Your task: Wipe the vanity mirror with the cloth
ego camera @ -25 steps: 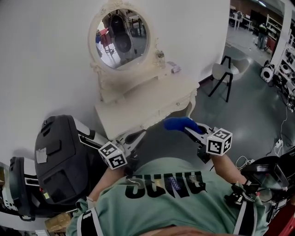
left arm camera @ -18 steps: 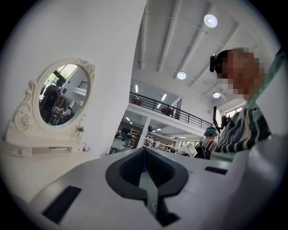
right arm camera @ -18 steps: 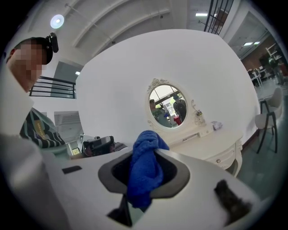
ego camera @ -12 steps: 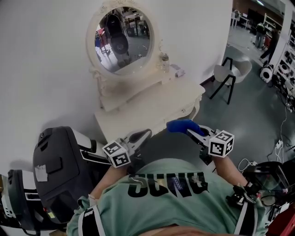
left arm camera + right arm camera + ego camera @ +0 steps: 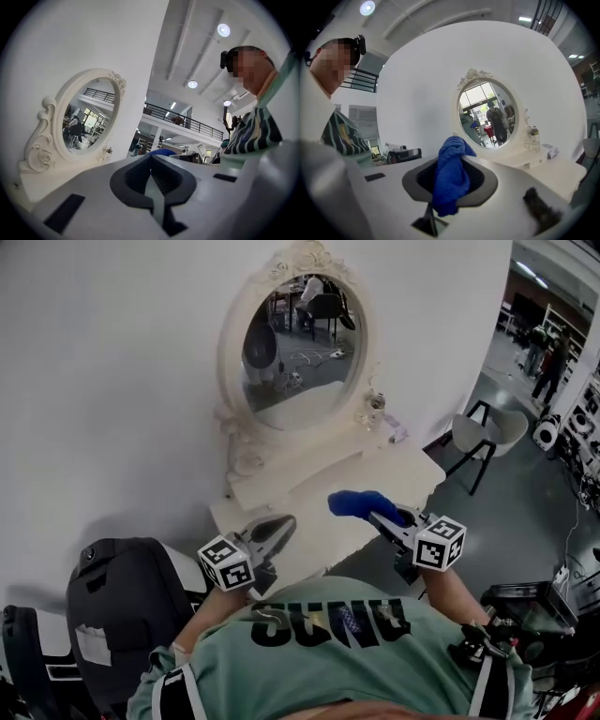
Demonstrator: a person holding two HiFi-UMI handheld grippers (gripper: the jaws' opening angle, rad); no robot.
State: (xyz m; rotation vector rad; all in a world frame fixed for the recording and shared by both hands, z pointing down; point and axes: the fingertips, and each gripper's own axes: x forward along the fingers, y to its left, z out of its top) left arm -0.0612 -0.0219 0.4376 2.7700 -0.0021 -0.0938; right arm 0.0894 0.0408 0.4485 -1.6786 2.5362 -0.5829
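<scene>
Holding the blue cloth [image 5: 356, 503] bunched in the right gripper [image 5: 375, 514]'s clamped jaws, aimed at the vanity mirror [image 5: 302, 343] but well short of it, presumably for wiping, with the left gripper [image 5: 274, 529]'s jaws closed, empty, idle.

Bright ceiling lights; fisheye-warped edges

**Head view.** Sits on your head and faces forward and steeply down over your torso [image 5: 328, 643]. Your left gripper [image 5: 279, 526] and right gripper [image 5: 380, 516] lie low in frame, the vanity mirror [image 5: 298, 343] well beyond them.

**Left gripper view.** Looks along the left gripper's pressed-together jaws, tilted up. The mirror is at far left, your torso at the right edge.

**Right gripper view.** Looks along the jaws. The pinched cloth [image 5: 450, 180] is close to the lens, the mirror right of centre, your torso at left.

**Shared.** All three views hold the mirror.
</scene>
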